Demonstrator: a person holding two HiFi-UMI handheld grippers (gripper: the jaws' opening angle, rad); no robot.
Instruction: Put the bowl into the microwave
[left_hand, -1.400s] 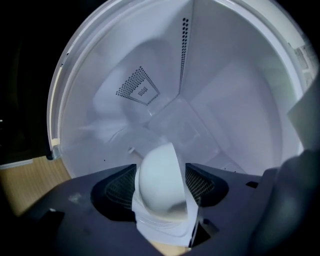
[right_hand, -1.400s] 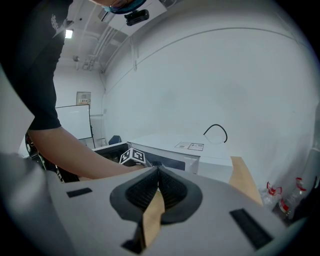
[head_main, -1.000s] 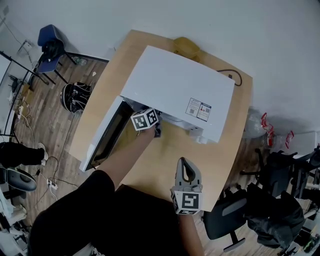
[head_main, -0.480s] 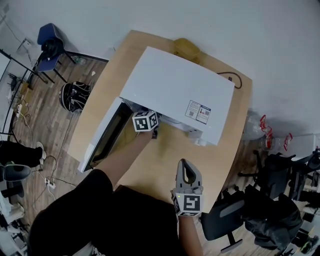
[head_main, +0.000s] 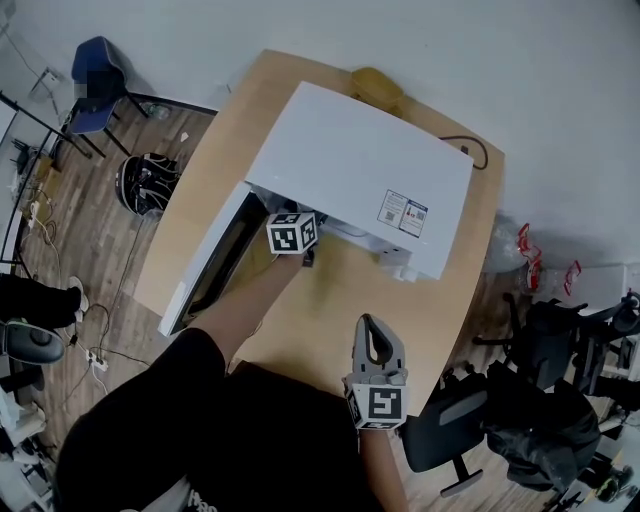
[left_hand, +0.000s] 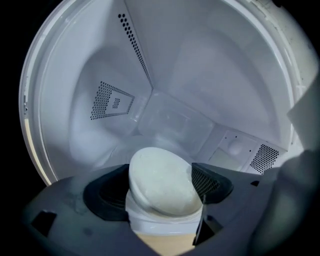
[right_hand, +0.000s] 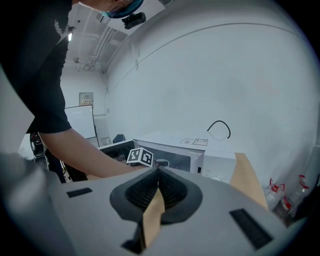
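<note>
A white bowl (left_hand: 162, 182) sits tilted between the dark pads of my left gripper (left_hand: 160, 192), inside the white cavity of the microwave (head_main: 360, 170). Those jaws are opening and stand wide around the bowl. In the head view only the left gripper's marker cube (head_main: 292, 232) shows at the microwave's mouth; its jaws and the bowl are hidden inside. The microwave door (head_main: 210, 265) hangs open to the left. My right gripper (head_main: 369, 325) is shut and empty above the table's near side, well clear of the microwave.
The wooden table (head_main: 340, 310) carries the microwave, a yellow object (head_main: 375, 88) behind it and a black cable (head_main: 470, 150). A black office chair (head_main: 450, 440) stands at the right, a blue chair (head_main: 95, 75) at the far left.
The left gripper's cube stays at the microwave's mouth, shifted only slightly. The right gripper has not moved.
</note>
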